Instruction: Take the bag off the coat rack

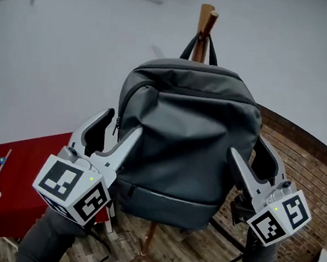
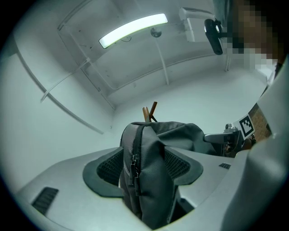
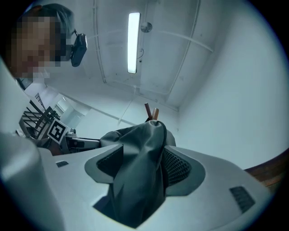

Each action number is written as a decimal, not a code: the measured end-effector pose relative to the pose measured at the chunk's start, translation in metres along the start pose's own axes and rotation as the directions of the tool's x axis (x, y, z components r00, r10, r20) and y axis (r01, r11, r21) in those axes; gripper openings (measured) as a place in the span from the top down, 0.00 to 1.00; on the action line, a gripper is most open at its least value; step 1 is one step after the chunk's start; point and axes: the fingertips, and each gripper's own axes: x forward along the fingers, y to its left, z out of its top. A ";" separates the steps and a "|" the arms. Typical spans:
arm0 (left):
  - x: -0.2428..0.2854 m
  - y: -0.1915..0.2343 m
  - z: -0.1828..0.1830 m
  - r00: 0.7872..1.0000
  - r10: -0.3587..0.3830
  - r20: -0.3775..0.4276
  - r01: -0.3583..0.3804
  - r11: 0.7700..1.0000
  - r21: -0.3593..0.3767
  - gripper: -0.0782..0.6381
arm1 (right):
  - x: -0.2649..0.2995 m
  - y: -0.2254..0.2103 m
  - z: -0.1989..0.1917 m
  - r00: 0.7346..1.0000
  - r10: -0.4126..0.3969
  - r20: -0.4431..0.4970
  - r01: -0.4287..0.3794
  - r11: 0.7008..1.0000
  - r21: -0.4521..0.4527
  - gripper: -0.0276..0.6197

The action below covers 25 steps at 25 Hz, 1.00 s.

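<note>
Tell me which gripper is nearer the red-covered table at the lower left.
Left. The left gripper, jaws astride the grey fabric backpack, shows right beside the red-covered table; the right gripper sits on the backpack's far side, away from it.

A bare indoor room, more studio or lab than home: plain white walls (image 1: 72,60) fill the upper head view, with a brick wall (image 1: 300,153) at right and a plank floor (image 1: 196,259) at the bottom. A red-covered table (image 1: 27,159) sits lower left, a wooden coat rack (image 1: 206,21) at top centre, and the left gripper view's upper part shows a tube light (image 2: 133,29) and exposed conduit (image 2: 162,63) overhead.
</note>
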 end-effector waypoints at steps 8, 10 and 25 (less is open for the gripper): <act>0.010 -0.003 -0.007 0.999 -0.035 -0.035 0.034 0.999 -0.035 0.59 | 0.011 -0.010 -0.002 0.997 -0.071 0.006 0.071 0.995 -0.076 0.71; 0.010 -0.007 -0.006 0.998 -0.048 -0.035 0.048 0.999 -0.012 0.75 | 0.012 -0.004 -0.001 0.997 -0.068 0.019 0.070 0.992 -0.108 0.82; -0.005 -0.022 0.058 0.992 -0.076 0.096 0.075 0.997 0.021 0.78 | -0.005 0.019 0.075 0.973 -0.083 0.215 0.130 0.968 -0.215 0.91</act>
